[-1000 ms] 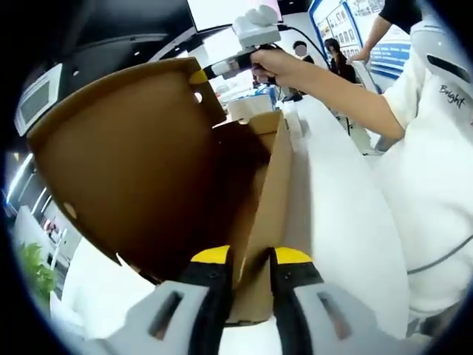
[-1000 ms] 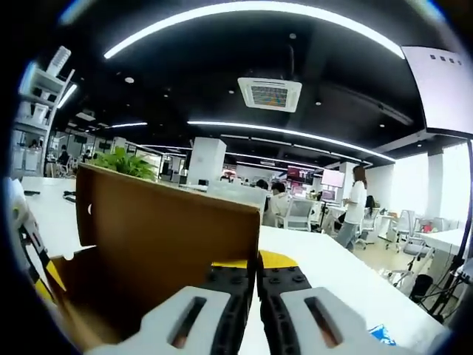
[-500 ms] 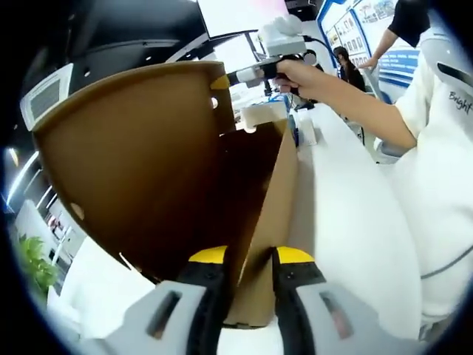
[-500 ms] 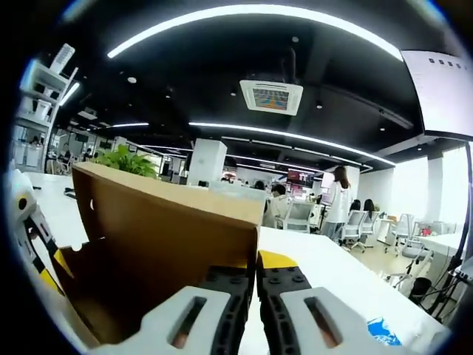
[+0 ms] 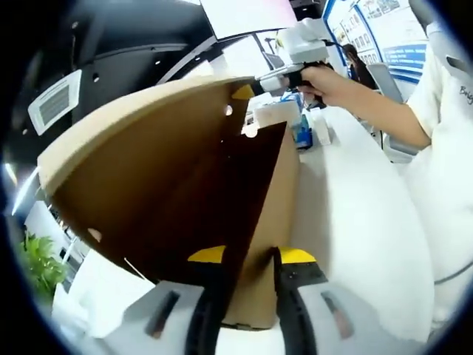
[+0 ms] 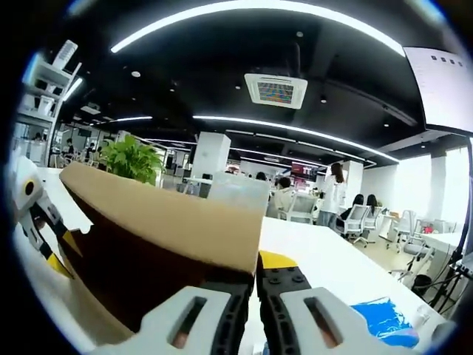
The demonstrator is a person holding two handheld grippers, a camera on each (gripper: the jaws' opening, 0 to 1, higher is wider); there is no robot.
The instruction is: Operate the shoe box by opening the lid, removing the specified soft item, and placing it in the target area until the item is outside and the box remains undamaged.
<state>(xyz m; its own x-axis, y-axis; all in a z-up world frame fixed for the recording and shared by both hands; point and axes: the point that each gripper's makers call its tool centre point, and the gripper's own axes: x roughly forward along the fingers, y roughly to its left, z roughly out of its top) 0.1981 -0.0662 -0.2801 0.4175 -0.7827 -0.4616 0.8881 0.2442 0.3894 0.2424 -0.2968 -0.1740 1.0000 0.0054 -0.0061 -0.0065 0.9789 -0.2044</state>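
Shoe box (image 5: 273,222) wall pinched by left claw (image 5: 247,260), lid (image 6: 170,222) edge clamped in right claw (image 6: 250,275), no readable print.

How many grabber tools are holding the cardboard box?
2. The left tool pinches the box's near wall at the bottom of the left gripper view. The right tool pinches the lid at its far corner, also seen up top.

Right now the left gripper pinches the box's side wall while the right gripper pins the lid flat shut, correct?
Not quite: the lid is raised, not shut, as the left gripper view shows. The right gripper pinches its far corner; the left gripper does pinch the side wall.
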